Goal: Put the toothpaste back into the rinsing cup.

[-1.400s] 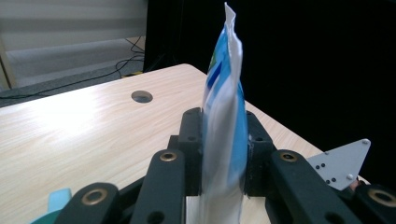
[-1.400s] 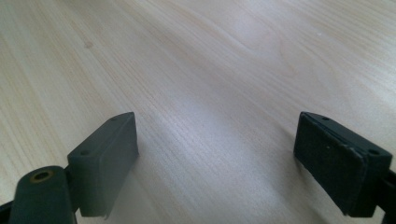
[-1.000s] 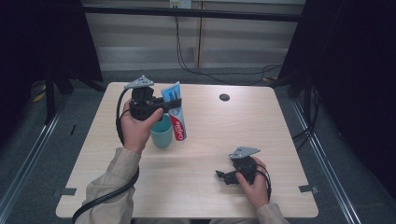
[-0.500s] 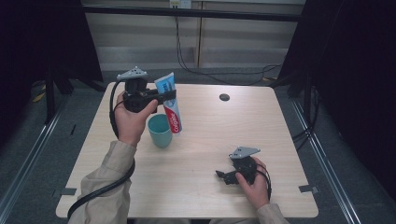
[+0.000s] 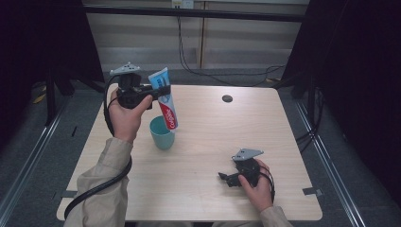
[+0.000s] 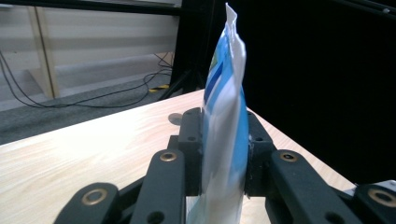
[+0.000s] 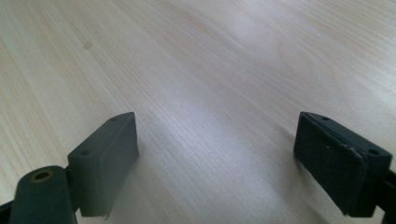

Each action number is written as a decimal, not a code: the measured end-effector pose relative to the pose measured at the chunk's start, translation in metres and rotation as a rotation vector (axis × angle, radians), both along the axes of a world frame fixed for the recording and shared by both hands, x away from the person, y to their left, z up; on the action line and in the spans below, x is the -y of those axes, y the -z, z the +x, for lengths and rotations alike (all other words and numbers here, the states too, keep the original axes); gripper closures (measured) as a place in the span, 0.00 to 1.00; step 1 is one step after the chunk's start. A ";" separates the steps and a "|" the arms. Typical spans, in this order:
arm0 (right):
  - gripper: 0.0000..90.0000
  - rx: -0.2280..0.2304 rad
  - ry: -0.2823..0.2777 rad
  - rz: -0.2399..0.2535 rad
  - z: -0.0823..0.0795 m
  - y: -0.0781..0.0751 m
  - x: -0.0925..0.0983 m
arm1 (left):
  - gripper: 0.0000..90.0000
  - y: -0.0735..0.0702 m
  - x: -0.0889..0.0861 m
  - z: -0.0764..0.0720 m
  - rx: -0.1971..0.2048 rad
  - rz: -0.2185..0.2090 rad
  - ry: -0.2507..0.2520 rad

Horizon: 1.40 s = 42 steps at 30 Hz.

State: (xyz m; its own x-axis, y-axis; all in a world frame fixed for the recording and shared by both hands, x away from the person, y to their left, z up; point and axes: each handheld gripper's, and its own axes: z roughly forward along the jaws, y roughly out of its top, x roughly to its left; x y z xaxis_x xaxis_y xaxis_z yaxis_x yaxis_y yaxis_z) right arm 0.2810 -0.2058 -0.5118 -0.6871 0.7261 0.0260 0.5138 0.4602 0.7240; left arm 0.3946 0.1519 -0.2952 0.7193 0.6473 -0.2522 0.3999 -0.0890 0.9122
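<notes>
Your left gripper (image 5: 158, 91) is clamped on the toothpaste tube (image 5: 166, 101) near its crimped end, and the left gripper view confirms it: both black jaws press flat against the tube's blue and white sides (image 6: 224, 135), with the crimp standing up above them. Over the last second you have lifted the tube and carried it a little toward the table's far left corner, so that its cap end, which sat down inside the teal cup (image 5: 162, 134), now hangs at about the cup's far rim; from the high view you cannot tell whether the cap is fully clear of the rim or just inside it. The tube hangs tilted, crimp toward the far edge and cap toward you. The cup itself has stayed where it was, upright on the left half of the table (image 5: 198, 189), near the middle between the far and near edges. Taken together, that reads as the tube being taken out of the cup, with the lift nearly done, so give it a bit more height before you swing it sideways or the cap may catch the rim and tip the cup. Your right gripper (image 5: 227, 177) lies on the wood near the near right corner, unmoved, jaws wide apart with bare tabletop between them (image 7: 215, 140)
</notes>
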 end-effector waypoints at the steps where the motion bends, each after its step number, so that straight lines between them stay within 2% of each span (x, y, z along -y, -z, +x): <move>1: 0.15 0.000 0.000 0.000 0.000 0.000 0.000 | 0.83 0.000 -0.002 0.001 0.002 -0.004 -0.007; 9: 0.15 0.000 0.000 0.000 0.000 0.000 0.000 | 0.83 0.001 -0.012 0.004 0.007 0.005 -0.042; 28: 0.15 0.000 0.001 0.001 0.000 0.000 0.000 | 0.83 0.013 -0.027 0.011 0.017 0.011 -0.123; 36: 0.15 0.000 0.001 0.000 0.000 0.000 0.000 | 0.83 0.023 -0.028 0.014 0.012 0.025 -0.145; 40: 0.15 -0.002 0.002 0.001 0.000 0.000 0.000 | 0.83 0.028 -0.029 0.016 0.011 0.045 -0.154; 42: 0.15 -0.002 0.002 0.001 0.000 0.000 0.000 | 0.82 0.031 -0.029 0.016 0.010 0.037 -0.161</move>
State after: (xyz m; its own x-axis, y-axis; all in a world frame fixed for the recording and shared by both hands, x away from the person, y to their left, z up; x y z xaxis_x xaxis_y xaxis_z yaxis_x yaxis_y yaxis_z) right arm 0.2810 -0.2056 -0.5117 -0.6854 0.7276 0.0282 0.5165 0.4585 0.7232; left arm 0.4107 0.1812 -0.3261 0.6076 0.7633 -0.2196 0.4029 -0.0579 0.9134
